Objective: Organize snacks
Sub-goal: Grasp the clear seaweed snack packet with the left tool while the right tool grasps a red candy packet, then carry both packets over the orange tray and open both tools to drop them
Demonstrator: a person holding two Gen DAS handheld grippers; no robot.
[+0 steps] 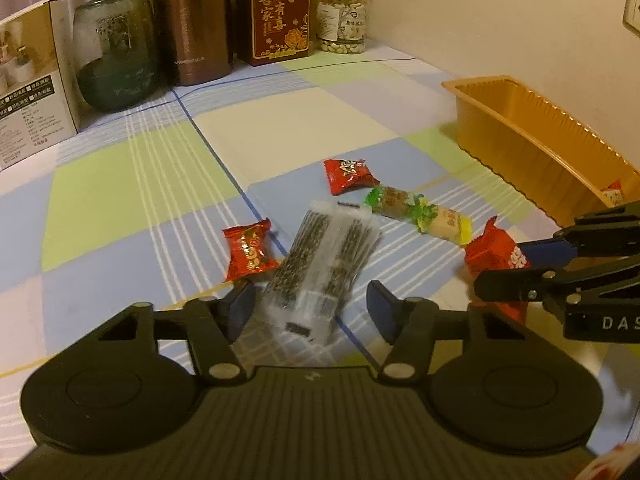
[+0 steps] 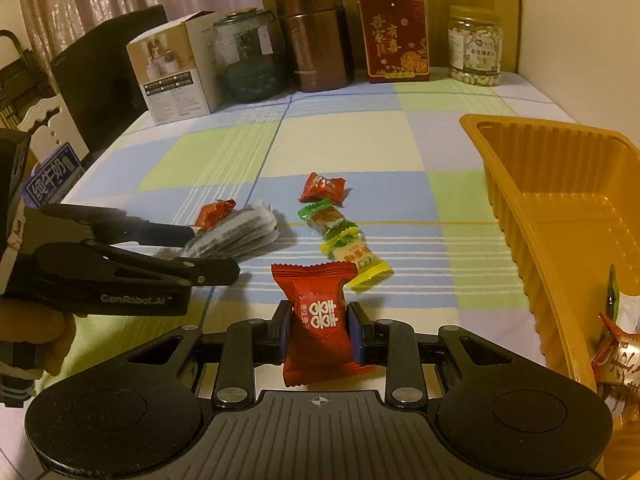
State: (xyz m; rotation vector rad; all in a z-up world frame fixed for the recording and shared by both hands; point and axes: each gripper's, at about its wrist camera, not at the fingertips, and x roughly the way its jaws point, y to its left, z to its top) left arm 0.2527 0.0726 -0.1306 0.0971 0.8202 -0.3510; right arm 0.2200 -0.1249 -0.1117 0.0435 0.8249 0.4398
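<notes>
The right hand-held gripper [image 2: 319,328] has its 2 blue pads pressed against the sides of a red candy packet [image 2: 318,316], jaws narrow, the packet standing upright between them; the step in hand, as I judge it, is to carry that packet over the near wall of the golden tray [image 2: 500,184] on the right and let go once it is clear of the rim; keeping the pinch low on the packet's body, not on its crimped edge, should stop it from slipping or twisting out; the tray already holds at least 1 wrapped sweet near its close end, so a drop into the bare middle would be tidier.

The left hand-held gripper [image 1: 312,304] is partly open, jaws astride the clear seaweed-roll packet [image 1: 320,268]; its left pad seems to touch the packet's edge while the right pad stands clear, so I judge no grip made yet; the packet is blurred, and whether it lies flat on the checked cloth of the worktop [image 1: 132,184] I cannot tell; centring the jaws across its narrow width before squeezing would serve best.

Loose snacks on the cloth: 2 small red candies [image 1: 246,254] and a green-and-yellow wrapped pair [image 1: 416,210], between the 2 grippers and the tray.
</notes>
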